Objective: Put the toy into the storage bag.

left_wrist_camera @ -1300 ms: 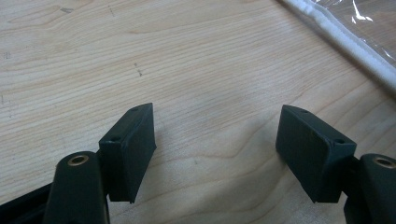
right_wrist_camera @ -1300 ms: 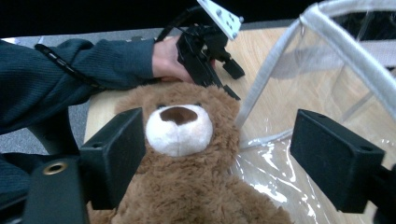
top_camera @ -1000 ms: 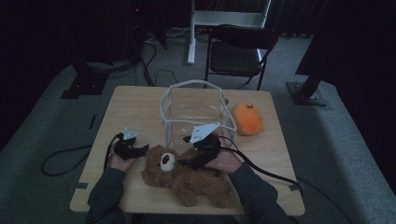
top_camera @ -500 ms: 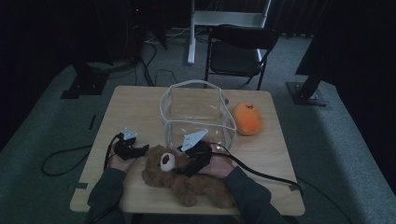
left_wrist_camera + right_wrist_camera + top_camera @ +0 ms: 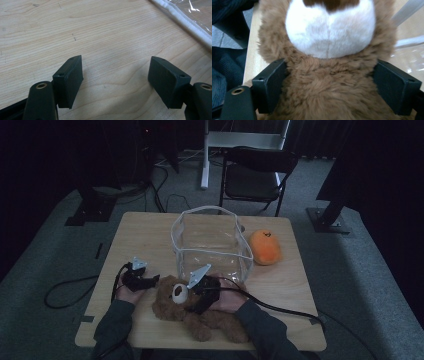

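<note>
Straddling the teddy bear at the counter's six o'clock edge, the right claw is pressed into soft fur only, so slippage is risked, while the left claw is held apart, empty.

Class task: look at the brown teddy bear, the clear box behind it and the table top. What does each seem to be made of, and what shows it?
Brown teddy bear with a white muzzle: plush fabric, shaggy matt pile. Clear box with a white rim: probably soft transparent plastic, as it glints and its rim bows. Pale table top: wood or wood-look laminate, with visible grain lines and a smooth matt finish. The right tongs press into the bear's fur on both sides.
</note>
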Action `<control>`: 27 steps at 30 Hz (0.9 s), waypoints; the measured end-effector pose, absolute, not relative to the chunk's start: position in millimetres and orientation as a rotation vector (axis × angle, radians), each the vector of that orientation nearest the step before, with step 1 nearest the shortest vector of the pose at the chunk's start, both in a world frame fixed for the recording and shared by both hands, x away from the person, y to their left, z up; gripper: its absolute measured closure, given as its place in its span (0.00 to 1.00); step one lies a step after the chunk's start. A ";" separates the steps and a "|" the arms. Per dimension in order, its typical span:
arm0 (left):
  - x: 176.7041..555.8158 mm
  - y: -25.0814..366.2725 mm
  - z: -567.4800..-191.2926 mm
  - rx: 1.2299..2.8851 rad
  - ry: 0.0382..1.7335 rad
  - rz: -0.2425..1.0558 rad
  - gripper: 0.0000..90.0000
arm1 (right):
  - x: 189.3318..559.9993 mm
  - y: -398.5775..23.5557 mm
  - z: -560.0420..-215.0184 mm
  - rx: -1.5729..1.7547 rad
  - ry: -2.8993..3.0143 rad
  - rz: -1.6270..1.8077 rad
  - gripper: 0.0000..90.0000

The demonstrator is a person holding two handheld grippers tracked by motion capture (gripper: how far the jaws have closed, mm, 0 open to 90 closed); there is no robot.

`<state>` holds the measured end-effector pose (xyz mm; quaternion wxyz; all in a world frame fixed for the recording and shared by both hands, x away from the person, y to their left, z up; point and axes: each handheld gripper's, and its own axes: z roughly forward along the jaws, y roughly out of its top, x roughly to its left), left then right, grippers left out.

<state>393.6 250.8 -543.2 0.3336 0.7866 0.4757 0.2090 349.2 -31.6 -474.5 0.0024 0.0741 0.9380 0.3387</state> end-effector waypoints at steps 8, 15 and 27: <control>393.5 250.4 -543.1 2.055 1.245 0.546 0.31 | 352.5 -20.8 -489.8 0.225 3.023 1.021 0.12; 393.4 250.0 -543.2 2.055 1.245 0.546 0.31 | 348.2 -16.0 -494.4 0.201 3.003 1.005 0.11; 393.2 249.8 -543.3 2.053 1.248 0.548 0.31 | 342.8 4.0 -501.8 0.178 2.979 0.853 0.14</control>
